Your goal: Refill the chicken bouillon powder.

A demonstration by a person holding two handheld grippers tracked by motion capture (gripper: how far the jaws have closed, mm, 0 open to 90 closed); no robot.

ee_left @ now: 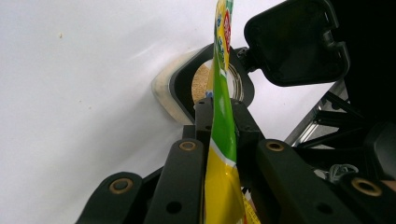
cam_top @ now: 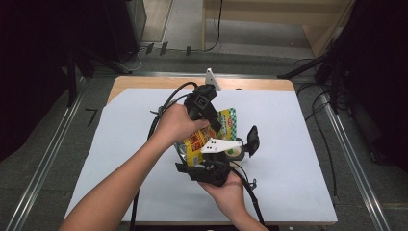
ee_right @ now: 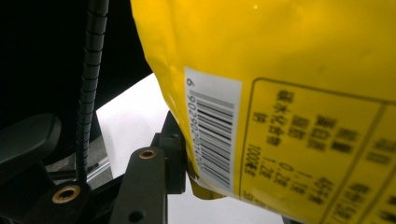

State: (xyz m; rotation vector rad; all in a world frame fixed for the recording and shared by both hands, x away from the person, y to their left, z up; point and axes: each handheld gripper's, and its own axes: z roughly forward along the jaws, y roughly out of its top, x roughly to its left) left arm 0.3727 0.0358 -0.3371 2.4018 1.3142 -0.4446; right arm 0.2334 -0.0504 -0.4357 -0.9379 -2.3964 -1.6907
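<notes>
- Packet (cam_top: pixel 204 137), yellow with a green and red top, hangs in the air above the middle of the tabletop (cam_top: pixel 298 144), held between both claws.
- Left claw (cam_top: pixel 214 122) comes in from the near-left side; in the left gripper view its jaws are pinched tight on the packet's thin green edge (ee_left: pixel 223 140), which runs straight up between them.
- Right claw (cam_top: pixel 192 166) sits under the packet, nearer the tabletop's near edge, with the person's right hand (cam_top: pixel 226 190) cupping it from below.
- In the right gripper view the packet's back (ee_right: pixel 289 93) with its barcode (ee_right: pixel 212 135) fills the upper right; one jaw presses against the packet's lower corner, and the other jaw is hidden behind the packet, so the claw grips it at a moderate width.
- Jar (ee_left: pixel 187 86), open and holding beige powder, stands on the white tabletop directly beyond the packet, a little toward the right edge.
- Black lid (ee_left: pixel 296 39) of the jar stands flipped up on its hinge, beside the packet's top.
</notes>
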